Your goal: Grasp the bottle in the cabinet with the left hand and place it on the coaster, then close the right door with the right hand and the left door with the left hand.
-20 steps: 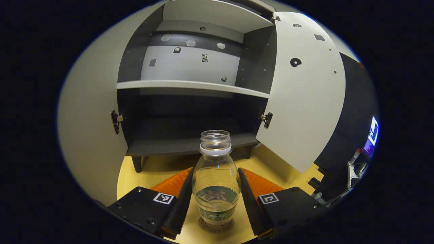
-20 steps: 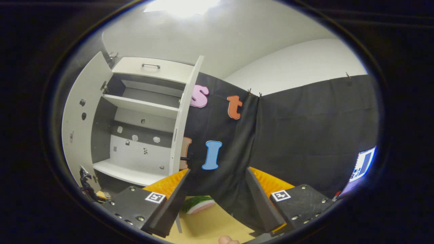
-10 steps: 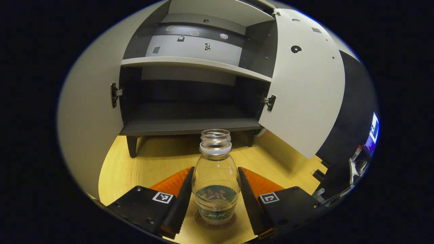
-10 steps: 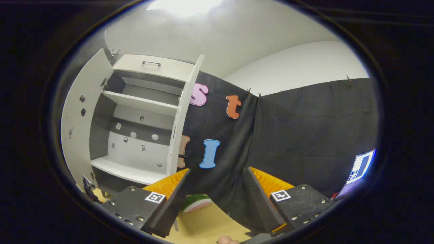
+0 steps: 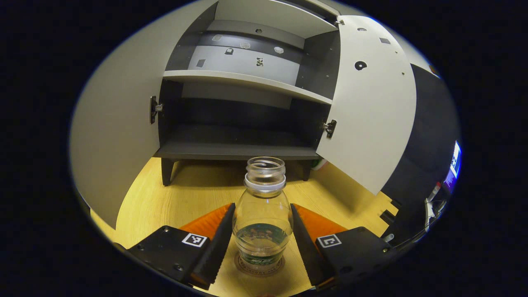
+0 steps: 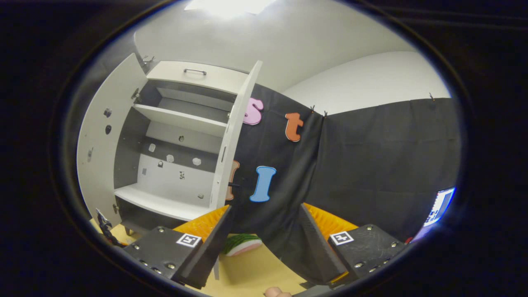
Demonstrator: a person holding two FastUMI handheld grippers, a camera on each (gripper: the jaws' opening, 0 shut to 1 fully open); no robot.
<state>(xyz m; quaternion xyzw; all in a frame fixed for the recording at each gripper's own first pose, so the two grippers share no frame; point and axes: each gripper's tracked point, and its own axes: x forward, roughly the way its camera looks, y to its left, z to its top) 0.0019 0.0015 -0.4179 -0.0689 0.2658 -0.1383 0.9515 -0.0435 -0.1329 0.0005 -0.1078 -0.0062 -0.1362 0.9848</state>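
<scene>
A: Start with your bottle in the left gripper view. What does its label say?

B: Not much you could read. There's a green band with small print low on the body, too small to make out. The coaster under it has lettering round its rim, also too small.

A: Which way does it point?

B: Upright, long axis vertical, open uncapped mouth on top with a white ring just below the neck. It's clear plastic, and its base sits on the round coaster on the wooden table, in front of the cabinet.

A: And your left gripper?

B: Its fingers flank the bottle's lower body, close on both sides. Whether both press on it, I cannot tell.

A: The doors?

B: Both stand open. The left door swings wide to one side, the right door to the other. The lower shelf is dark.

A: Your right gripper?

B: In the right gripper view its fingers are spread apart with nothing between them, held off to the side of the cabinet and facing the black cloth wall. A green and pink object lies on the table beyond them
</scene>
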